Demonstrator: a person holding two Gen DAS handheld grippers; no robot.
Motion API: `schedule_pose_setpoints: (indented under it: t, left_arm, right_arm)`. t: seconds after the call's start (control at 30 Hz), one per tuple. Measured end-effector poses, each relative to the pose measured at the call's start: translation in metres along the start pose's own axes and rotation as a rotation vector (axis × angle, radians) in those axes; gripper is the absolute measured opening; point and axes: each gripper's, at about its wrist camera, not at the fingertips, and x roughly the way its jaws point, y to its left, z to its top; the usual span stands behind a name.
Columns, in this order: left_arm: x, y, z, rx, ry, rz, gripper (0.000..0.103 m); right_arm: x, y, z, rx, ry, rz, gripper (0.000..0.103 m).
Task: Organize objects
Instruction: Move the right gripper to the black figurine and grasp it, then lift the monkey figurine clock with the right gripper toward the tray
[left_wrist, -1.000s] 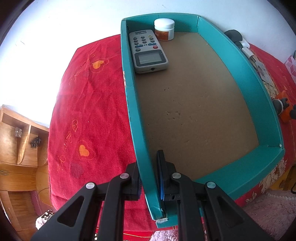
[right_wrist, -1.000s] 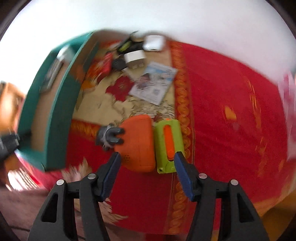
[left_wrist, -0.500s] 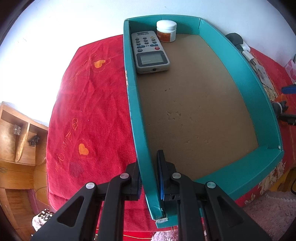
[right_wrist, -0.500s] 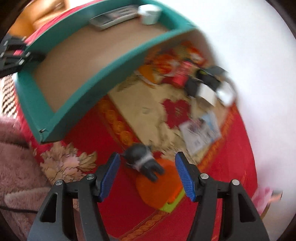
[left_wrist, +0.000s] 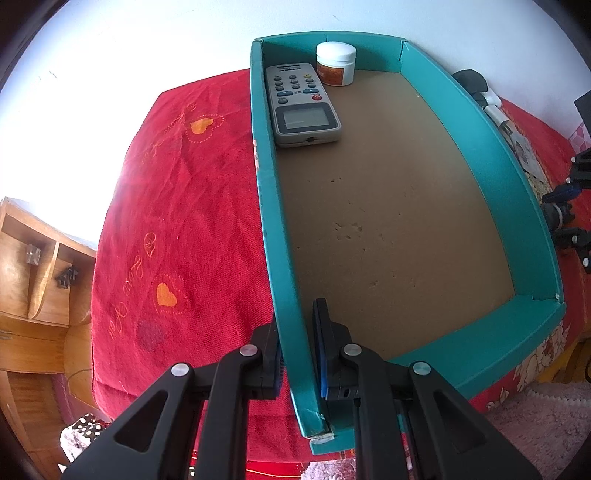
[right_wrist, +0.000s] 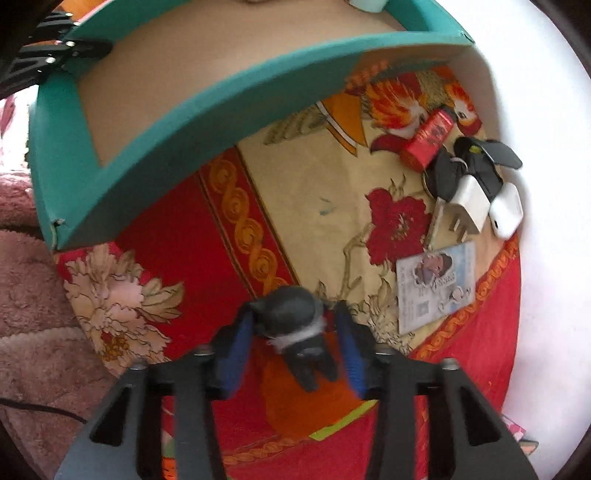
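Note:
My left gripper (left_wrist: 298, 350) is shut on the left wall of a teal cardboard box (left_wrist: 275, 236), near its front corner. Inside the box at the far end lie a grey remote control (left_wrist: 301, 105) and a white-lidded jar (left_wrist: 335, 63). My right gripper (right_wrist: 293, 332) is open, its blue pads on either side of the dark grey end (right_wrist: 291, 315) of an orange tool (right_wrist: 306, 402), close but not clearly touching. The box (right_wrist: 207, 107) shows at the upper left of the right wrist view. My right gripper also appears at the right edge of the left wrist view (left_wrist: 569, 210).
On the flowered cloth to the right of the box lie a red tin (right_wrist: 430, 138), black keys (right_wrist: 476, 162), a white charger plug (right_wrist: 467, 205), a white earbud case (right_wrist: 508, 214) and a picture card (right_wrist: 436, 286). A wooden shelf (left_wrist: 33, 280) stands left of the red-covered table.
My right gripper has swung from above the orange and green items down to the grey end of the orange tool, which now sits between its pads. My left gripper still holds the box wall.

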Motion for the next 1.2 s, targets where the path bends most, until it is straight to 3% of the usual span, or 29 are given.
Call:
schedule_pose_setpoints:
  t: [0.13, 0.37, 0.67, 1.07, 1.2]
  left_arm:
    - [0.0, 0.0, 0.0, 0.0, 0.0, 0.0, 0.011]
    - [0.001, 0.0, -0.001, 0.0, 0.002, 0.007, 0.011]
    - [0.001, -0.007, -0.001, 0.008, 0.004, 0.015, 0.011]
    - [0.001, -0.009, 0.001, 0.012, 0.008, 0.016, 0.011]
    - [0.001, -0.009, 0.001, 0.009, 0.006, 0.015, 0.011]
  right_arm:
    - [-0.011, 0.003, -0.009, 0.021, -0.043, 0.001, 0.04]
    - [-0.058, -0.029, -0.024, 0.278, -0.302, 0.041, 0.04]
    - [-0.06, -0.042, -0.05, 0.625, -0.527, 0.01, 0.039]
    - [-0.049, -0.034, -0.087, 0.751, -0.486, 0.018, 0.04]
    - [-0.042, -0.034, -0.088, 0.874, -0.439, 0.084, 0.055]
